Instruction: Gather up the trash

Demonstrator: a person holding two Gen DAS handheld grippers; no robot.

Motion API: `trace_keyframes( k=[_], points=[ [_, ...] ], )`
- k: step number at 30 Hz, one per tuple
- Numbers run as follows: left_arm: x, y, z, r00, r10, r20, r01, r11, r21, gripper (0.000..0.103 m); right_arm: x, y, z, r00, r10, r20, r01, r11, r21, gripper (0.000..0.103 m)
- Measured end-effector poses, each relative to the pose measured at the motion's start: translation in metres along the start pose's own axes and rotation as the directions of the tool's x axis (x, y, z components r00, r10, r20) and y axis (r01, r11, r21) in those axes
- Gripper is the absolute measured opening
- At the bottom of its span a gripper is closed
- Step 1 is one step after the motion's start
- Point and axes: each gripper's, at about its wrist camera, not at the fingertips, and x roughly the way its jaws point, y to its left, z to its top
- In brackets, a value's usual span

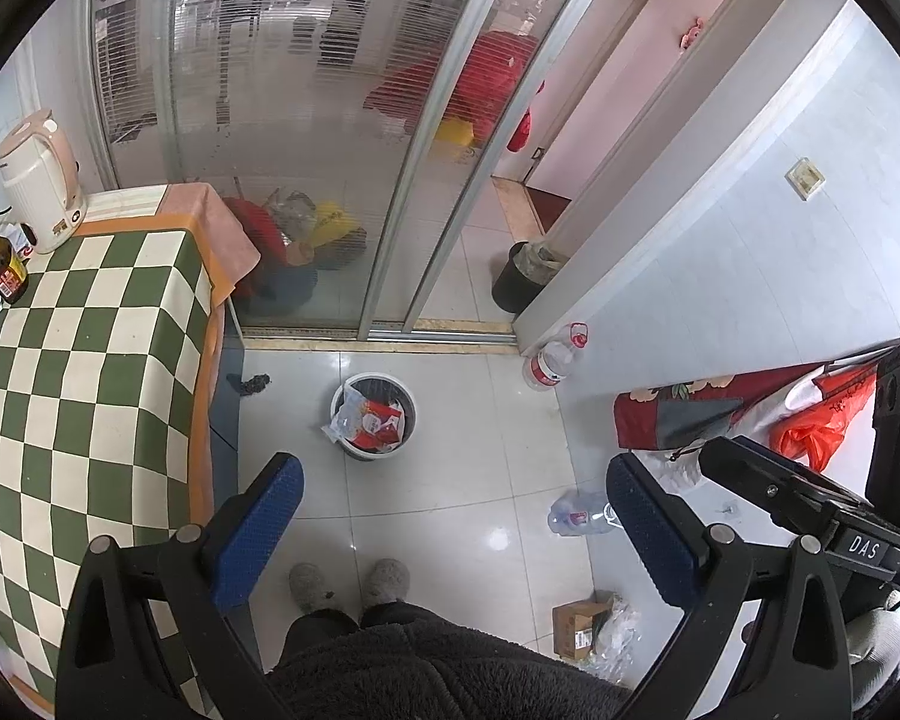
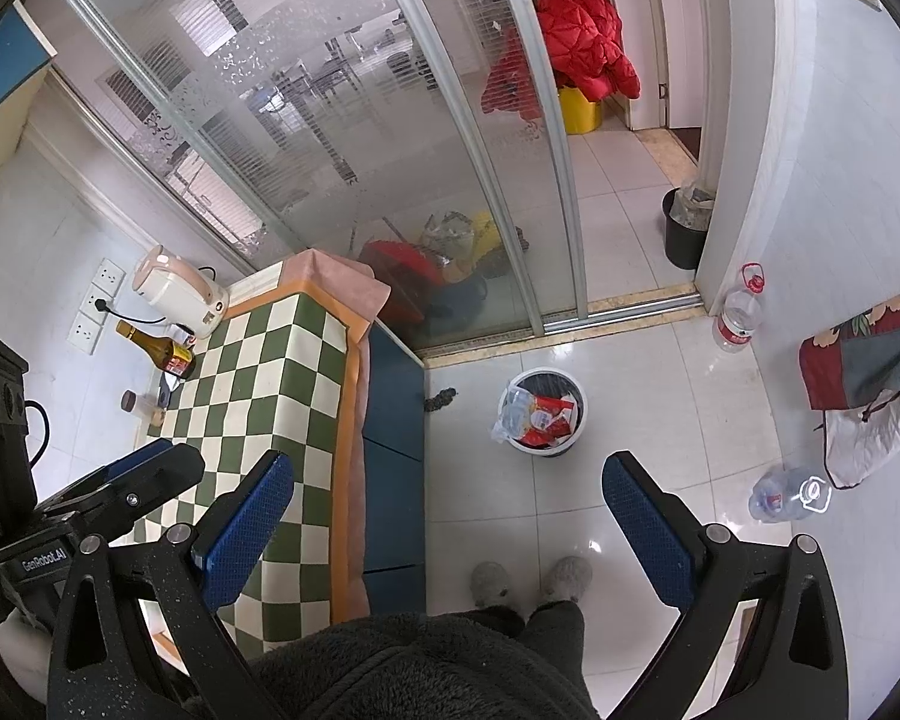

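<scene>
A pale kettle (image 2: 177,294) and brown bottle (image 2: 162,351) stand at ten o'clock on the checkered desk (image 2: 270,396); a red quilt (image 2: 588,39) lies at one o'clock

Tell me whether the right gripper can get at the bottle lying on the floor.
Probably yes. The right gripper is open and empty, and the lying bottle rests on bare tile on its side with nothing over it, though it sits well below.

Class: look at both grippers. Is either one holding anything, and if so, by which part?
Nothing is held. The left gripper and the right gripper are both open and empty.
</scene>
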Motion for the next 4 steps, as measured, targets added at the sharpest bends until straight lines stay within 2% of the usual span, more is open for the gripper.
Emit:
trace_keyframes(
  k=[4],
  points=[
    [-0.0006, -0.0011, 0.0009, 1.000, 0.006, 0.005, -0.006, 1.000, 0.007, 0.103, 0.0005, 0.0011, 0.0031, 1.000, 0.000, -0.002, 0.000, 1.000, 0.000, 0.103]
  ],
)
